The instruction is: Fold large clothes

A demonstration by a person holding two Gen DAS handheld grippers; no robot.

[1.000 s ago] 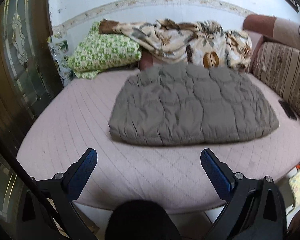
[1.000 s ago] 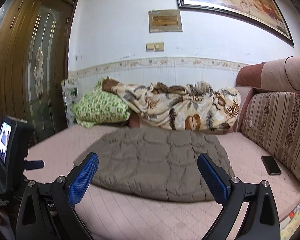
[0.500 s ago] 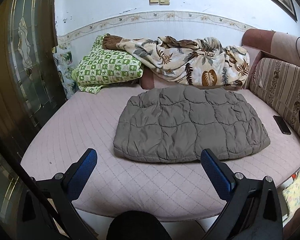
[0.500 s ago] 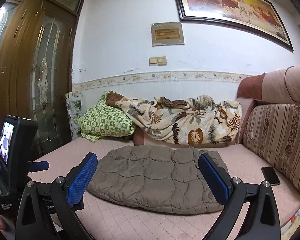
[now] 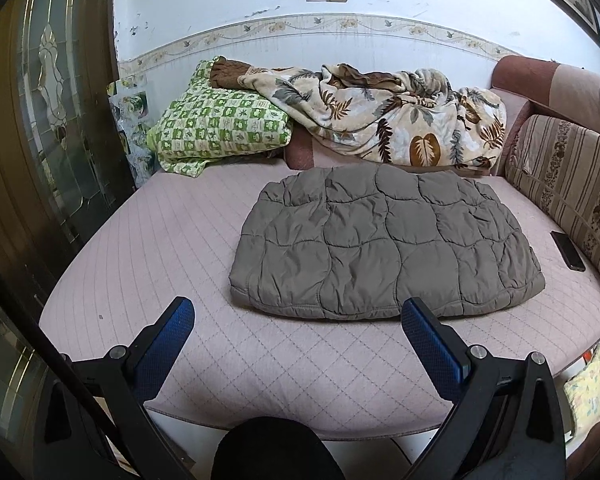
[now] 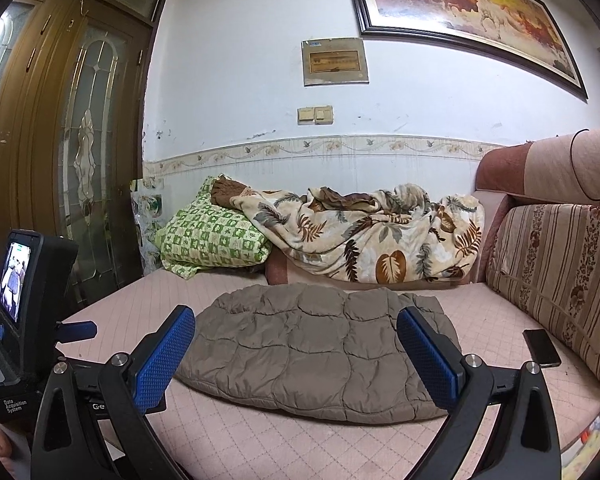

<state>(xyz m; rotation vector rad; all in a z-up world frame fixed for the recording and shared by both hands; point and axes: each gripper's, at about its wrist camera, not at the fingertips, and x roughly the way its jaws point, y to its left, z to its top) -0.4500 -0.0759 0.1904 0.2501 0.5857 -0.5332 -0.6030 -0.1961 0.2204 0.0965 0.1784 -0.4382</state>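
**Both grippers empty, jacket lying folded**

Both grippers hung wide apart and held nothing. Left gripper (image 5: 298, 330) hovered short of the bed's near edge, its blue pads clear of the fabric; right gripper (image 6: 296, 338) sat lower beside it, likewise touching nothing.

Between them and the wall, the grey quilted jacket (image 5: 384, 240) lay flat on the pink mattress (image 5: 172, 248) as a compact, roughly rectangular bundle, with no sleeves or hood showing. Judging by that tidy shape, the folding looked finished or nearly so; perhaps one more fold or a squaring of the edges remained, though that could not be settled from these views. A phone (image 5: 567, 250) lay near the jacket's right side, apart from it.
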